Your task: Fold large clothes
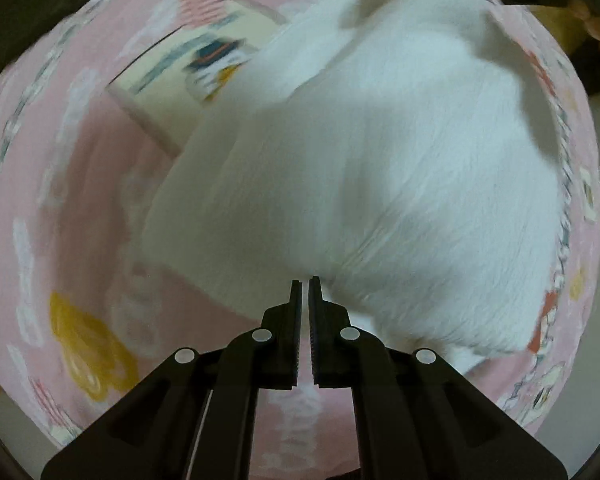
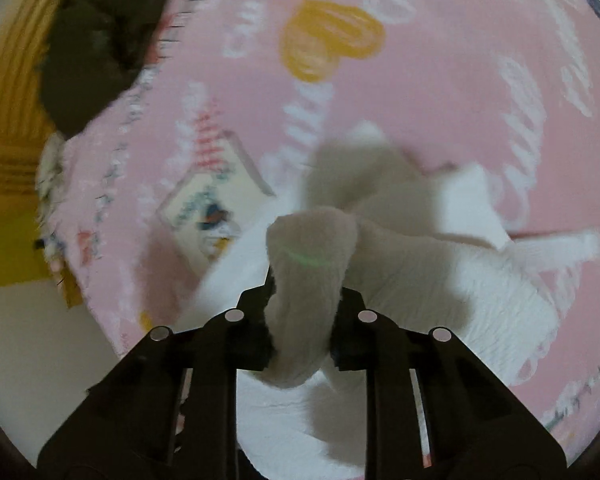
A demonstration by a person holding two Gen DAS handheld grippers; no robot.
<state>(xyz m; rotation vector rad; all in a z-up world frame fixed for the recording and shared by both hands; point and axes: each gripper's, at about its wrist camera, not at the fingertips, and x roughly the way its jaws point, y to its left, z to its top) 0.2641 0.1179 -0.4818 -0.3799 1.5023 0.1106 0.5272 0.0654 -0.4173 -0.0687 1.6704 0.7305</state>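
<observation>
Roughly halfway, I'd guess: white fleece garment [image 1: 360,184] sits partly folded on the pink blanket [image 1: 80,208]. Right gripper [image 2: 305,280] pinches a bunched corner above it; left gripper [image 1: 305,284] is clenched on nothing at its near edge.

Closed left tool [image 1: 305,280] meets white garment [image 1: 360,184].

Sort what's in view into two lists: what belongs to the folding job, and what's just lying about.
Belongs to the job:
white fleece garment
right gripper, clamped on a fold of it
left gripper, jaws nearly closed with nothing between them

Just lying about:
pink patterned blanket underneath
dark clothing at the blanket's edge
</observation>
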